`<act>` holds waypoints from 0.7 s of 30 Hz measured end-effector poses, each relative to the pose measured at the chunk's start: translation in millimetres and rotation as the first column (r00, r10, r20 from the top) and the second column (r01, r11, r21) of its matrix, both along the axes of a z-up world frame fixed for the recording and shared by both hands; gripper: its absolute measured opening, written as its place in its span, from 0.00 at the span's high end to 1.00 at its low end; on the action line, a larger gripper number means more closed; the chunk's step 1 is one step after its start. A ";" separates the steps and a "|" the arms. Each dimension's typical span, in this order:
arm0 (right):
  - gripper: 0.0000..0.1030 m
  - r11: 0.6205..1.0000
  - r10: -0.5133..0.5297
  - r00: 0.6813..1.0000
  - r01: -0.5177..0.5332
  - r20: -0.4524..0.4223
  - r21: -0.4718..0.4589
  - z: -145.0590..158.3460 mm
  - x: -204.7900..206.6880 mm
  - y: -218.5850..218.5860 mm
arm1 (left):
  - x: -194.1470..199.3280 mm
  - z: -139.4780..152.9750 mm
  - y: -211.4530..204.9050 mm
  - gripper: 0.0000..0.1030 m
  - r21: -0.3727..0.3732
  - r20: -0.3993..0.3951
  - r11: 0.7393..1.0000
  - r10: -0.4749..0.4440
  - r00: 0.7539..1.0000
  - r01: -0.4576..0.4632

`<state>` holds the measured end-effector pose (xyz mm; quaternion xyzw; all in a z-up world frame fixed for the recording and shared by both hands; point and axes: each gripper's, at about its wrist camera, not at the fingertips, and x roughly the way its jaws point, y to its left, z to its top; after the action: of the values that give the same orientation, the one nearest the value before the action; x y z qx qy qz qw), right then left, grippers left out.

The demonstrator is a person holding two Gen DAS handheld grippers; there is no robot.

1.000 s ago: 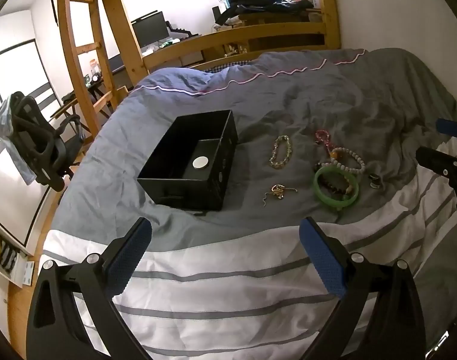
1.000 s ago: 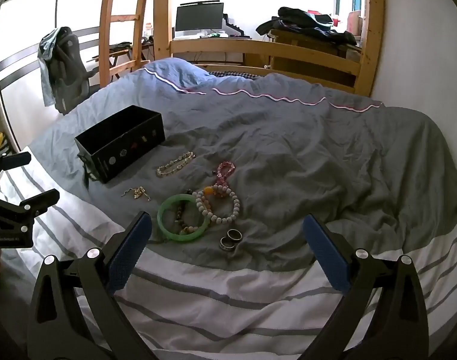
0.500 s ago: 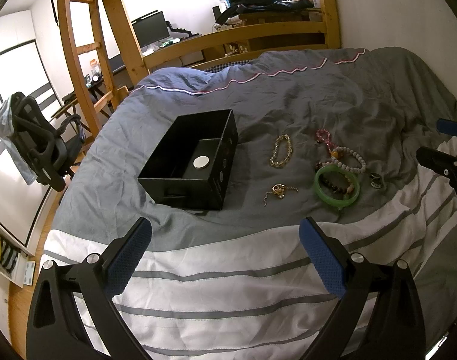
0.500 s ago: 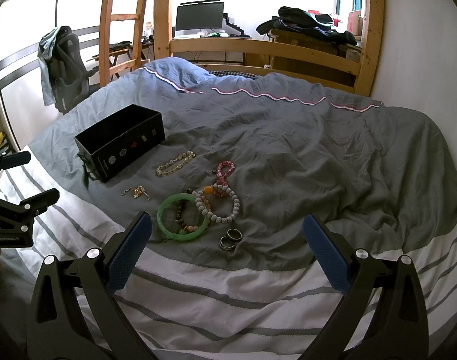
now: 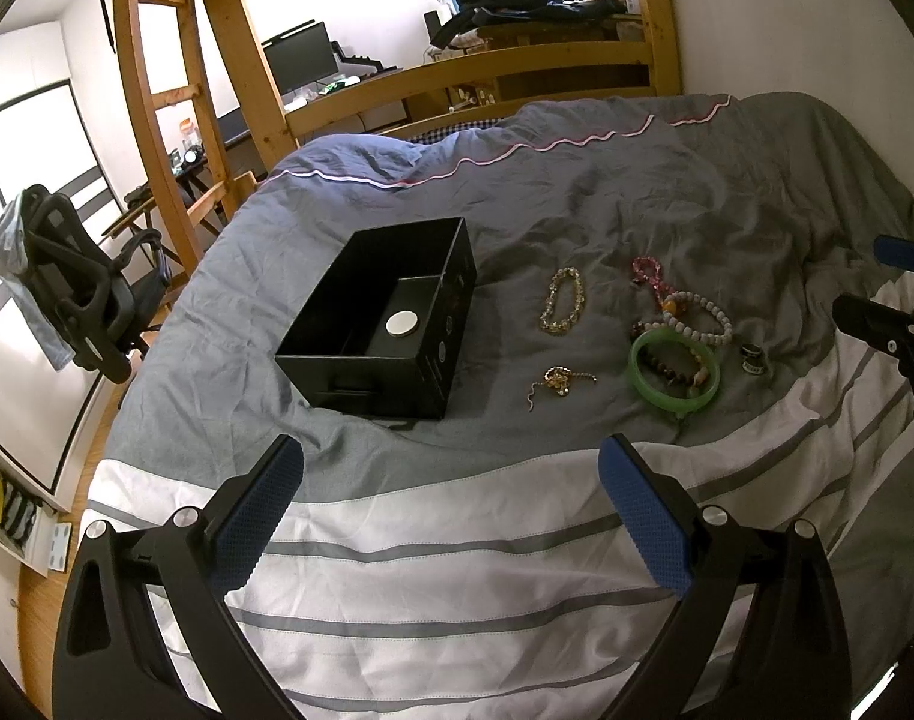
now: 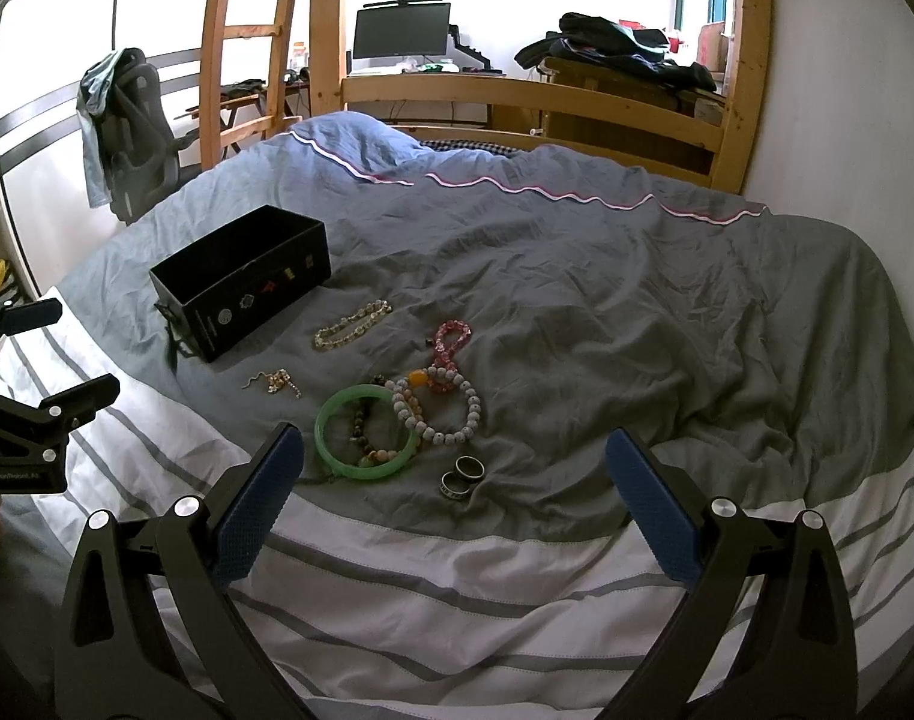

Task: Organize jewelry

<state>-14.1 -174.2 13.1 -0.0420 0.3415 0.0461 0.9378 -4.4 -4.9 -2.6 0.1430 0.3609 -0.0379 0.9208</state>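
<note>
We found the black box (image 5: pixel 390 324) nearly empty, one round disc (image 5: pixel 401 323) inside. All jewelry, including the green bangle (image 6: pixel 365 433), lay on the bed (image 6: pixel 577 276) at the box's three o'clock. Left gripper (image 5: pixel 450 516) and right gripper (image 6: pixel 453 510) stood wide open, empty.

- On the left gripper (image 6: pixel 36 354), seen off to the left of the right tongs, small pale lettering runs along its black body; it looks like "GenRobot.AI", though it's tiny.
- The black box (image 6: pixel 240 282) ahead-left carries little emblems on its side, none readable.
</note>
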 end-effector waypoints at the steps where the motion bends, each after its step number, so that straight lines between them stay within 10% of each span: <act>1: 0.03 1.000 0.000 1.000 0.000 0.000 0.000 0.0 0.1 0.0 | 1.1 0.1 0.8 0.06 0.002 0.000 1.000 -0.001 1.000 0.001; 21: 0.03 1.000 0.005 1.000 -0.005 0.000 -0.006 -0.3 -0.2 1.4 | 4.6 -1.1 8.5 0.06 0.002 0.000 1.000 -0.002 1.000 0.002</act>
<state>-14.3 -172.8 12.8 -0.0455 0.3417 0.0474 0.9375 0.2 3.6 -3.7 0.1440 0.3605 -0.0383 0.9208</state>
